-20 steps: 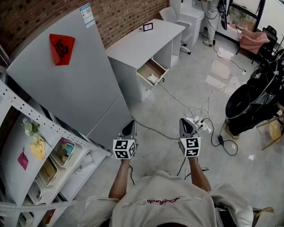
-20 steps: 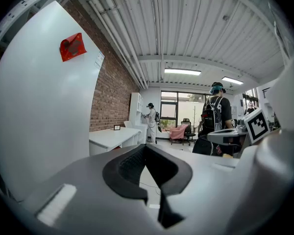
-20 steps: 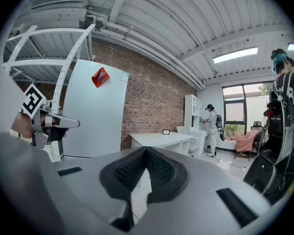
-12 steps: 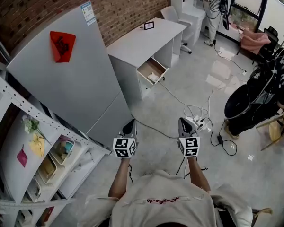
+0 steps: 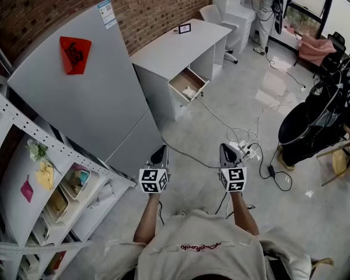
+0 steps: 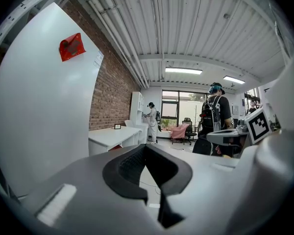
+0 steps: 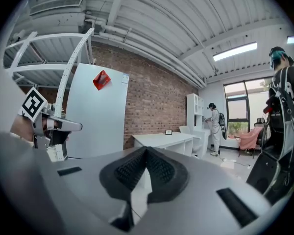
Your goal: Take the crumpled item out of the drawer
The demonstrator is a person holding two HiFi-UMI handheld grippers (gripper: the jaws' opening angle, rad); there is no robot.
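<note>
The white desk (image 5: pixel 178 46) stands ahead against the brick wall, with one drawer (image 5: pixel 188 84) pulled open. A small crumpled white item (image 5: pixel 189 92) lies inside that drawer. My left gripper (image 5: pixel 160 151) and right gripper (image 5: pixel 224 149) are held side by side in front of my chest, over the floor and far short of the desk. Both are shut with nothing between the jaws. In the left gripper view the left gripper (image 6: pixel 145 148) points toward the desk (image 6: pixel 112 136). The right gripper (image 7: pixel 146 151) has the desk (image 7: pixel 162 140) beyond its tip too.
A tall grey cabinet (image 5: pixel 87 92) with a red paper (image 5: pixel 74 54) stands left of the desk. Wire shelves (image 5: pixel 52 197) with bins fill the near left. Cables and a power strip (image 5: pixel 245 150) lie on the floor, black bags (image 5: pixel 315 121) sit right, and a person (image 5: pixel 267 4) stands far back.
The head view has shifted slightly, so the desk and drawer sit a little higher in it. Both grippers stay shut in nearly the same place.
</note>
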